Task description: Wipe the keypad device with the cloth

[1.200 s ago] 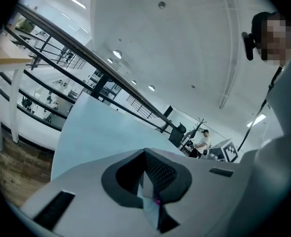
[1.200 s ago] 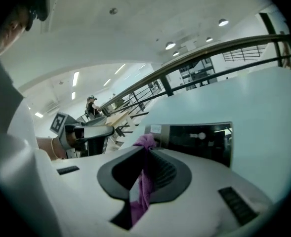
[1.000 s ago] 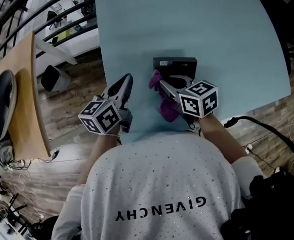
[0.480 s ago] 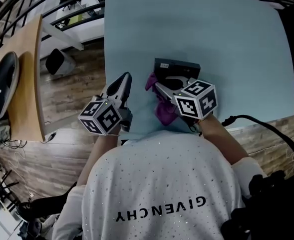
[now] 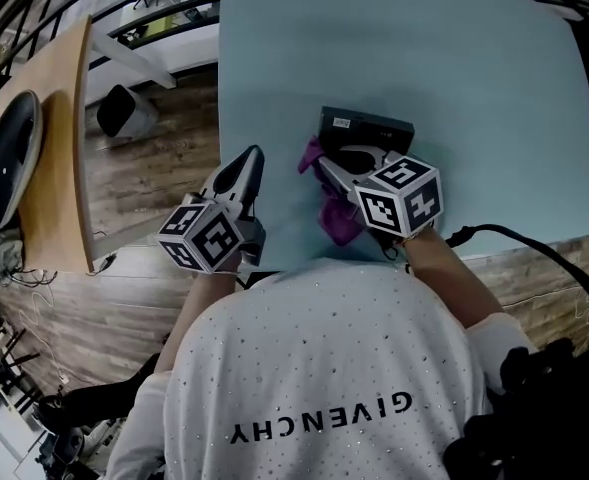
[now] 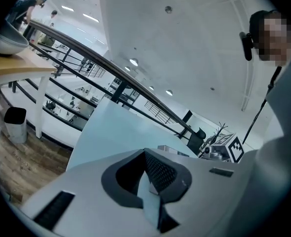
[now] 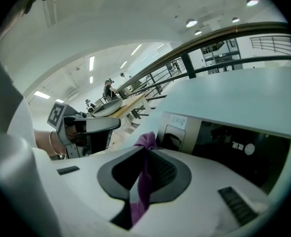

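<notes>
Now, right tool (image 5: 319, 168) pinching crumpled purple cloth (image 5: 342, 223) beside boxy keypad device (image 5: 369, 126), left tool (image 5: 252, 158) closed.

**Head view.** I see flat, even overhead light. The pale table (image 5: 474, 88) carries only faint, soft-edged shadows and no glare. Strong barrel distortion bows its edges, and a thin green line runs along the top of the frame.

**Left gripper view.** The field is a circular fisheye with black corners. Small ceiling lights (image 6: 134, 62) burn out as white spots against a bright ceiling. The body of the left gripper (image 6: 146, 156) looks soft in the foreground.

**Right gripper view.** I see the same black surround. Strip lights (image 7: 91, 63) glow overhead and the railing (image 7: 224, 36) curves. The cloth (image 7: 141, 186) in the right gripper (image 7: 146, 151) is the one saturated colour.
</notes>
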Tool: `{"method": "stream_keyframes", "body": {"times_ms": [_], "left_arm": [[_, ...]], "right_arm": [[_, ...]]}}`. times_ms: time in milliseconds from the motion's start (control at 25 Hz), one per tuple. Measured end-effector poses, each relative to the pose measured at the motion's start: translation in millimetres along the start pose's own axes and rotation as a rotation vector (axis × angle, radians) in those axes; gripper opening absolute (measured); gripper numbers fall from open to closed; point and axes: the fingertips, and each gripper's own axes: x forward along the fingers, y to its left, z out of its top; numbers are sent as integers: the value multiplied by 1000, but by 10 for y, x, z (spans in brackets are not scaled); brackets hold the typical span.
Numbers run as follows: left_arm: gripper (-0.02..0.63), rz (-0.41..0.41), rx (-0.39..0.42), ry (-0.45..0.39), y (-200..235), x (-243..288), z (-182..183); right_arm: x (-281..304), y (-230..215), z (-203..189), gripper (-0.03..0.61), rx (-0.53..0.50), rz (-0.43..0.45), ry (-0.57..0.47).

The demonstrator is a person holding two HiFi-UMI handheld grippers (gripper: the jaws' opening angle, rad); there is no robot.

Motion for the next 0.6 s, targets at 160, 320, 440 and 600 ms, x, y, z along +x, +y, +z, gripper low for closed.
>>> {"method": "stream_keyframes", "body": {"times_ms": [160, 320, 440, 600], "left_arm": [[5, -62, 33, 46, -70, -55, -23], [5, -108, 67, 76, -111, -140, 4], [5, -143, 78, 85, -134, -233, 48], [5, -180, 101, 90, -149, -325, 107]], "right_arm": [[15, 4, -31, 31, 5, -75, -17], [-36, -16, -23, 31, 26, -155, -57], [-113, -55, -72, 31, 53, -223, -78], [-223, -137, -135, 31, 99, -302, -106]]}}
